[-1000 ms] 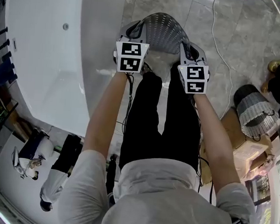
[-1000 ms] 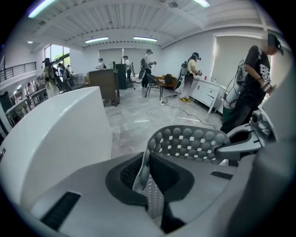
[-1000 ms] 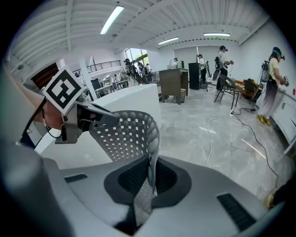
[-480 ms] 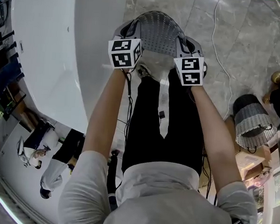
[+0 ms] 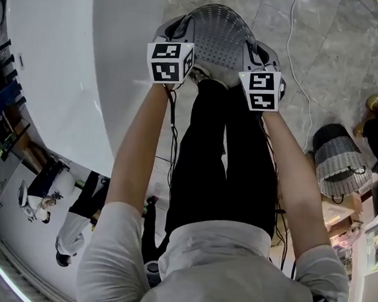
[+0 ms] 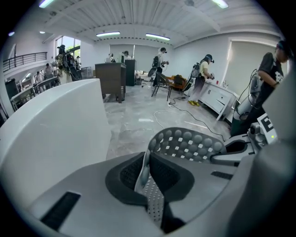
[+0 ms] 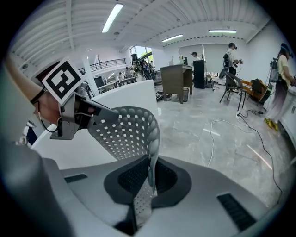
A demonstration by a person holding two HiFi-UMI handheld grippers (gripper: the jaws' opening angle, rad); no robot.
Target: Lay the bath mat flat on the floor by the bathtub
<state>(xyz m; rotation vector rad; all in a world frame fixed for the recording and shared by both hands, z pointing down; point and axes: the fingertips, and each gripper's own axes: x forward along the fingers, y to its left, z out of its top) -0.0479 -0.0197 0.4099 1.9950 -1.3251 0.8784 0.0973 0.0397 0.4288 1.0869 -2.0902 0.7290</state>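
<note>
Grey marble floor (image 5: 336, 73); white bathtub (image 5: 59, 73) beside; bath mat (image 5: 219, 36) seemingly aloft.

Grey perforated bath mat (image 5: 219, 39) bowed into arch, both ends pinched in jaws, beside white bathtub (image 5: 65, 74).

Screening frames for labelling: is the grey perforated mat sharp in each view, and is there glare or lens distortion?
Head view: grey perforated rubber bath mat sharp, evenly lit; soft sheen on the white bathtub. Left gripper view: strong fisheye, dark corners, mat edge nearest the lens soft. Right gripper view: same fisheye, ceiling strip light blown out.
</note>
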